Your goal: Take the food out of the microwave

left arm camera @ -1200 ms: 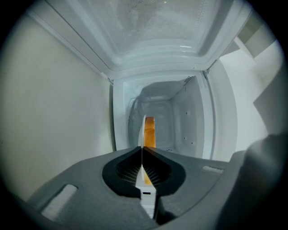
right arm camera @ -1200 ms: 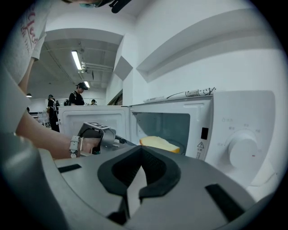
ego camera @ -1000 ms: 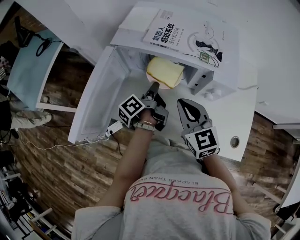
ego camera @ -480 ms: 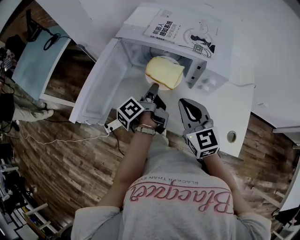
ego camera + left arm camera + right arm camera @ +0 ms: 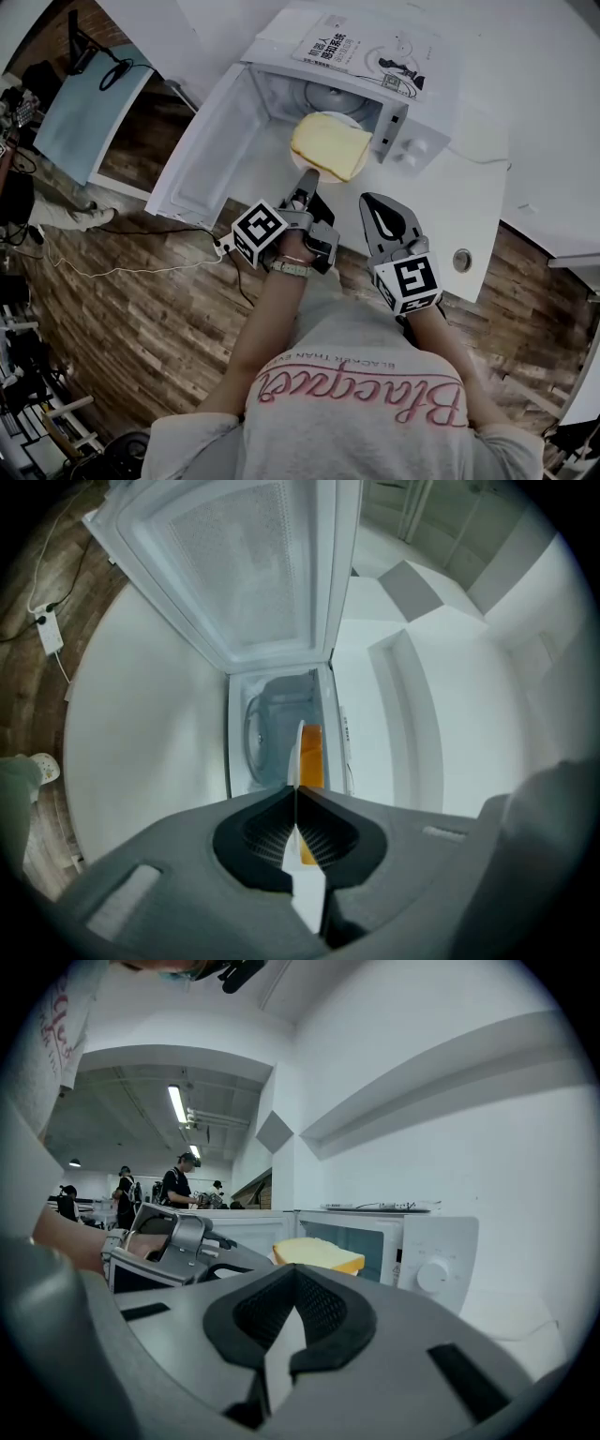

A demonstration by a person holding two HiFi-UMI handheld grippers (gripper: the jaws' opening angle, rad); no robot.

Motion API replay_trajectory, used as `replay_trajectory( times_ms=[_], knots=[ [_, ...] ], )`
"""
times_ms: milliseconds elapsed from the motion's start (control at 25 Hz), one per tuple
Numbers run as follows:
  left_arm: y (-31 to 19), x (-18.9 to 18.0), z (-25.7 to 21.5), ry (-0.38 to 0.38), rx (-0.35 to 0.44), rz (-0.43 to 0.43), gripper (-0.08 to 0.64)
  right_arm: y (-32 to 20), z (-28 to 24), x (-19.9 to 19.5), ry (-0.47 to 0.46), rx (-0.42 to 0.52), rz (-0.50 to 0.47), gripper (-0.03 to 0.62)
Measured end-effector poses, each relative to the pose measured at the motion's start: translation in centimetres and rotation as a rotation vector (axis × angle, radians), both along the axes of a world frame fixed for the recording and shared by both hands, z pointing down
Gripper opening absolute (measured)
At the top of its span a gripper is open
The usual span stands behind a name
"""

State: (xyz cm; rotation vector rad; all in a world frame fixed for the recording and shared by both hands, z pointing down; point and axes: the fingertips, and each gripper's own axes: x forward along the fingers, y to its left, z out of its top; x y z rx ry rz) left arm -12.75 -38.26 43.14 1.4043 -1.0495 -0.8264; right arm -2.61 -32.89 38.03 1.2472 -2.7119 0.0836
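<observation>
A slice of yellow bread lies on a white plate just in front of the open white microwave. My left gripper is shut on the plate's near rim. In the left gripper view the plate stands edge-on between the pads, with the bread beside it and the microwave cavity behind. My right gripper hovers to the right of the plate, shut with nothing in it. The right gripper view shows its closed tips, the bread and the left gripper.
The microwave door hangs open to the left. A book lies on top of the microwave. The white table has a round cable hole. A power strip and cables lie on the wooden floor. People stand far off.
The left gripper has drawn the plate with the bread back out of the microwave cavity towards me. The right gripper has moved back alongside it.
</observation>
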Motion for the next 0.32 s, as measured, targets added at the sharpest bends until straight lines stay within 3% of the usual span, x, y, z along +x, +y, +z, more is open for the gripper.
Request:
replay_trajectory(
  times_ms=[320],
  knots=[
    [3.1,0.8,-1.3,0.010,0.033,-0.027,0.012,2.9,-0.5,0.6,-0.006,0.006,-0.023,0.009]
  ],
)
